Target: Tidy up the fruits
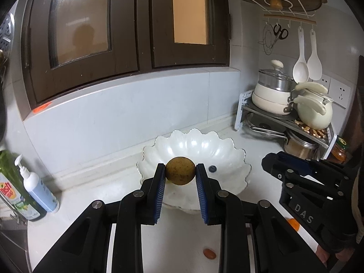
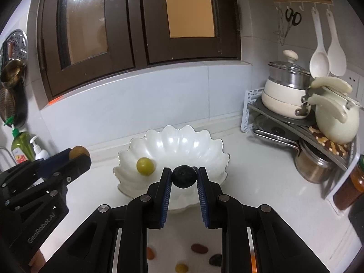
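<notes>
Fruits are the job here, and 2 of them are in the air: the left gripper point(image 1: 180, 170) is clamped on a speckled brown round fruit point(image 1: 180, 170), and the right gripper point(image 2: 183, 176) is clamped on a dark blueberry point(image 2: 183, 176). Both hover at the near rim of the scalloped white bowl point(image 1: 227, 150), which sits at 12 o'clock from each wrist. A green grape point(image 2: 145, 166) already lies inside the bowl toward 10 o'clock in the right wrist view, and the left wrist view shows a second small blueberry point(image 1: 212, 168) resting in it.

The step in hand looks like dropping both fruits into the bowl. Best to carry each one past the rim and low over the hollow before parting the fingers, so neither bounces out; the blueberry is soft, so release it gently.

Loose fruits point(image 2: 199, 248) lie on the counter point(image 2: 261, 182) at 6 o'clock, under the grippers. A pot rack point(image 2: 302, 129) stands at 2 o'clock and soap bottles point(image 1: 36, 186) at 9 o'clock, both well apart from the bowl. The 2 grippers are near each other, so they could crowd over the bowl.
</notes>
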A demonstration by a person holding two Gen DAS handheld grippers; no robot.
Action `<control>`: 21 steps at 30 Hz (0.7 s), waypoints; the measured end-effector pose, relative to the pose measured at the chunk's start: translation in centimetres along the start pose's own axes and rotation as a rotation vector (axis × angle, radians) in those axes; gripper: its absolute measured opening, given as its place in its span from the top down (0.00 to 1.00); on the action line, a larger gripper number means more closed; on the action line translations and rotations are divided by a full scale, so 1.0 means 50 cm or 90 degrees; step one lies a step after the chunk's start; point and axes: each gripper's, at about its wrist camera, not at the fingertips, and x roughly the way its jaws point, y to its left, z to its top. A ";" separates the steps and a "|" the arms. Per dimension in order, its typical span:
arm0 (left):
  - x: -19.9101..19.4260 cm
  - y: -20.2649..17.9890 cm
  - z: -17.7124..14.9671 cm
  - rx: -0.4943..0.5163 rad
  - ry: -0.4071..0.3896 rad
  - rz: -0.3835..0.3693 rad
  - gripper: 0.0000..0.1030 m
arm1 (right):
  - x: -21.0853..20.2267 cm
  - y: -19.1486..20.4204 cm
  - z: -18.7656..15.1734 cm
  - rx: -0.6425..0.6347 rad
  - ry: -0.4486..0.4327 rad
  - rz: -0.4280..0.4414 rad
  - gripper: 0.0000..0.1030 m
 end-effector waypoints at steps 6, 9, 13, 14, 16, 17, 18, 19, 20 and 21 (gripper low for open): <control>0.047 0.002 0.023 0.004 0.026 0.000 0.74 | 0.052 -0.006 0.027 -0.004 0.031 0.003 0.76; 0.080 0.009 0.034 -0.007 0.052 -0.006 0.74 | 0.080 -0.009 0.042 -0.003 0.052 0.008 0.76; 0.120 0.022 0.046 -0.015 0.083 -0.008 0.74 | 0.117 -0.008 0.059 -0.015 0.077 0.008 0.76; 0.133 0.024 0.049 -0.015 0.093 -0.004 0.74 | 0.128 -0.008 0.063 -0.014 0.087 0.013 0.76; 0.150 0.026 0.054 -0.010 0.103 -0.002 0.74 | 0.152 -0.008 0.072 -0.016 0.110 0.024 0.76; 0.160 0.025 0.057 -0.002 0.106 0.007 0.74 | 0.162 -0.007 0.074 -0.019 0.117 0.025 0.76; 0.167 0.026 0.059 0.002 0.107 0.011 0.74 | 0.171 -0.006 0.076 -0.024 0.126 0.025 0.76; 0.174 0.027 0.061 0.003 0.111 0.012 0.74 | 0.182 -0.006 0.078 -0.027 0.135 0.026 0.76; 0.182 0.029 0.063 0.004 0.116 0.012 0.74 | 0.194 -0.006 0.080 -0.030 0.143 0.026 0.76; 0.192 0.028 0.064 0.004 0.123 0.012 0.74 | 0.205 -0.005 0.082 -0.034 0.153 0.027 0.76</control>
